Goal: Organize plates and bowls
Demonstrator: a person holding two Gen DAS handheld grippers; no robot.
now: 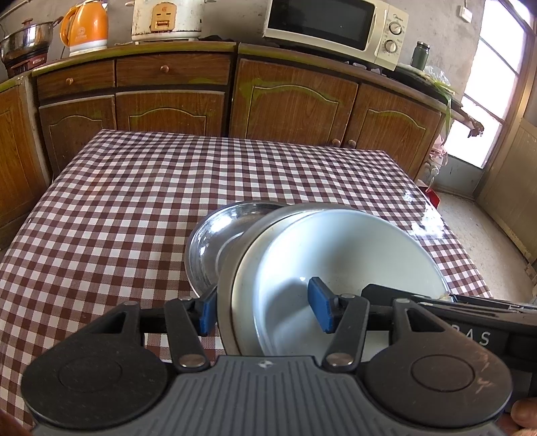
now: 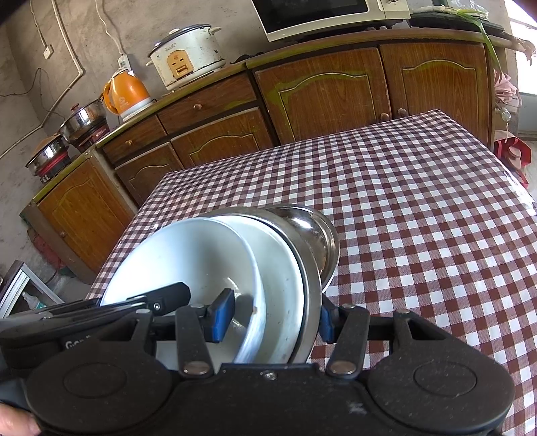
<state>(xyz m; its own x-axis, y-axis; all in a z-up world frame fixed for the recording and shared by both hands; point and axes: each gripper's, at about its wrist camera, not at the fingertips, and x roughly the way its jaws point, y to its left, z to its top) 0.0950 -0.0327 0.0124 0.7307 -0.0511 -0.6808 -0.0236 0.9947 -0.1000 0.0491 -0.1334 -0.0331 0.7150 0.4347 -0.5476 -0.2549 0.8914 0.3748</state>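
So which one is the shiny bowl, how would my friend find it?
Look at the checked table, at the stack of dishes the two grippers straddle. The shiny bowl lies at the bottom, poking out behind. It is bare mirror-like metal; the white bowl on top is not.

I read the layout as follows. A red-and-white checked tablecloth (image 1: 134, 201) covers the table; the dish stack sits on it near the front edge. Stack, inner to outer: round white ceramic bowl (image 1: 352, 255) in a larger white bowl (image 2: 285, 268), in a round steel basin (image 1: 226, 302). A shallow steel dish (image 1: 214, 241) lies under and behind the basin, offset to one side.

L gripper (image 1: 265, 310) straddles the stack rim, one finger outside, one inside. R gripper (image 2: 272, 318) straddles the opposite rim likewise.

Behind the table: brown wooden cabinets (image 1: 292, 100). On top, L to R: steel pot (image 1: 27, 40), orange electric kettle (image 1: 85, 28), white rice cooker (image 1: 167, 18), cream microwave oven (image 1: 335, 28).
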